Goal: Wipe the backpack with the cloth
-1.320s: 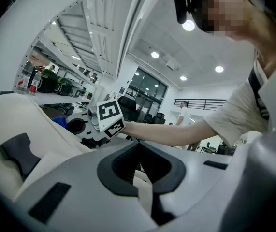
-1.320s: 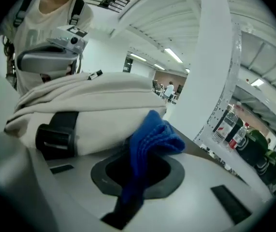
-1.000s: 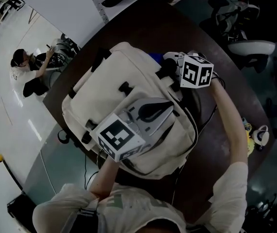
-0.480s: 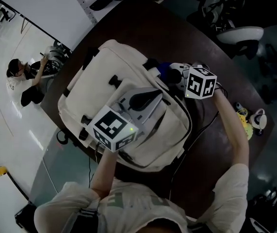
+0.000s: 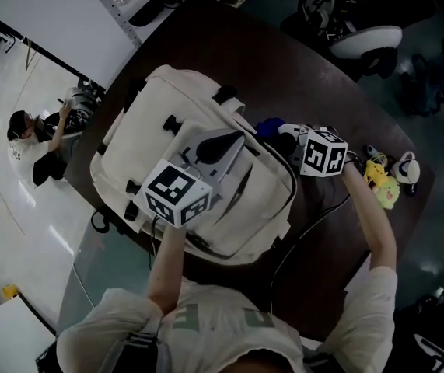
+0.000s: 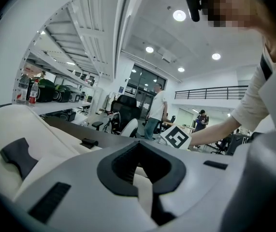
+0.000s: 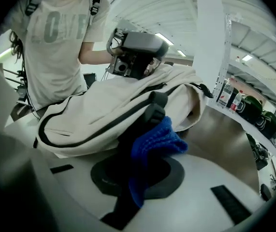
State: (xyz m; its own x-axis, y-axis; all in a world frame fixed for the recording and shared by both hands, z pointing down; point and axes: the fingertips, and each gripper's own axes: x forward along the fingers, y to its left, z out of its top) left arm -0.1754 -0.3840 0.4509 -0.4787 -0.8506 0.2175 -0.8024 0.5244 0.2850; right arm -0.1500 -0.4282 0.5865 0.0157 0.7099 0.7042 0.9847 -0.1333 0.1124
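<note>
on dark brown surface (image 5: 346,115), soft cream backpack (image 5: 152,142), likely saggy and light, steadied atop by closed left hand-held gripper (image 5: 225,141); limp blue knit cloth (image 7: 162,139), pinched mid-fold in right hand-held gripper (image 7: 154,111), beside its edge.

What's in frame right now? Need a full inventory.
backpack: 1, cream with black trim, lying on the table
cloth: 1, blue, at the backpack's edge
table: 1, dark brown, under the backpack
toy: 1, yellow, near the table's right edge
office chair: 1, white, beyond the table
bystander: 1, on the pale floor, left of the table
left gripper: 1, grey, jaws together, on top of the backpack
right gripper: 1, grey, closed on the cloth
</note>
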